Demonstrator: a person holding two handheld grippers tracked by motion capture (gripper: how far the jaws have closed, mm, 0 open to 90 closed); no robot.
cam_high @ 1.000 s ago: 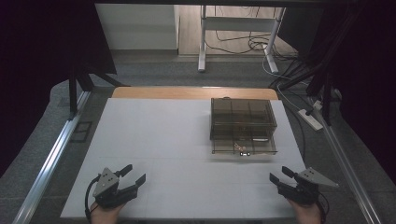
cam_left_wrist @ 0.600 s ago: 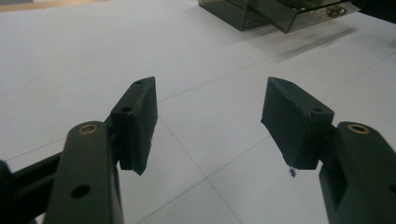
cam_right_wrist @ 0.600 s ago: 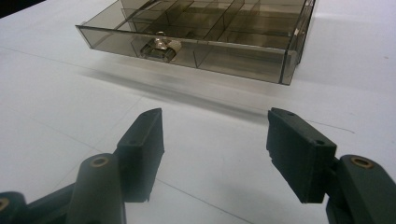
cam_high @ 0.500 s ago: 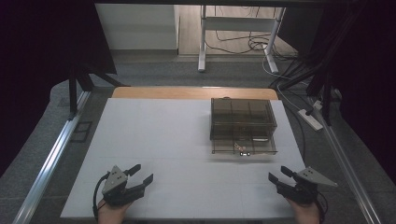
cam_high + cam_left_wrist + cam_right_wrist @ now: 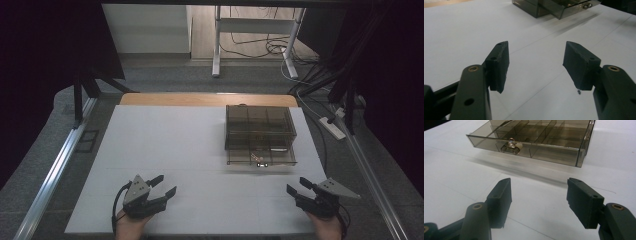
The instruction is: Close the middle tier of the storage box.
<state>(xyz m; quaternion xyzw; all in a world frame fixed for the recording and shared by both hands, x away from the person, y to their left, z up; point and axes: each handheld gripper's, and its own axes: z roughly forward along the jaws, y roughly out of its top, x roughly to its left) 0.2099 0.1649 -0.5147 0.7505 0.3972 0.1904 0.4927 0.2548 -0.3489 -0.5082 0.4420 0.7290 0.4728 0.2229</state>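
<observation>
The drawer box (image 5: 260, 134) lies well beyond both open jaws.

The gripper (image 5: 537, 195) hovers with jaws apart and empty over the white table (image 5: 454, 177), facing a smoky compartment box (image 5: 534, 142) holding a small metal piece (image 5: 510, 146).

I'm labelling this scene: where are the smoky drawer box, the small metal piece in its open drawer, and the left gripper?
Drawer box (image 5: 260, 125): high view, on its top.
Metal piece (image 5: 511, 146): right gripper view, on its middle.
Left gripper (image 5: 162, 185): high view, between its fingers.
</observation>
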